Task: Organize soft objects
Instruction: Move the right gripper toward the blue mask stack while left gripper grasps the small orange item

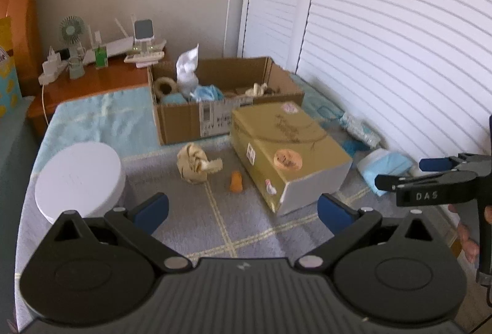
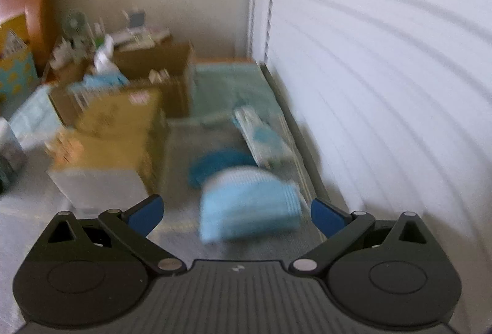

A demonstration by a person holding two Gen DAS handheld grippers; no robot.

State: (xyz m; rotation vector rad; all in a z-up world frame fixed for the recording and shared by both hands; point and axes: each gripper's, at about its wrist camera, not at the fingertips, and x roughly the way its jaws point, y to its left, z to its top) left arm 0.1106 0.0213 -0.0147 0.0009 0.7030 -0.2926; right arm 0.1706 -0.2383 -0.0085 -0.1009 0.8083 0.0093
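An open cardboard box (image 1: 190,121) stands at the back of the bed and holds several soft things, among them a white cloth (image 1: 187,69) and a blue one (image 1: 206,92). A beige soft toy (image 1: 195,163) and a small orange item (image 1: 236,181) lie on the grey blanket ahead of my left gripper (image 1: 243,212), which is open and empty. A light blue folded cloth (image 2: 246,204) lies just ahead of my right gripper (image 2: 236,215), which is open, its jaws either side of it and apart from it. My right gripper also shows in the left wrist view (image 1: 402,172).
A closed gold box (image 1: 286,149) lies right of centre. A white round lid (image 1: 78,180) sits at left. A dark blue item (image 2: 215,165) and a plastic packet (image 2: 261,134) lie by the white slatted doors (image 1: 399,41). A wooden nightstand (image 1: 92,81) holds a fan and small devices.
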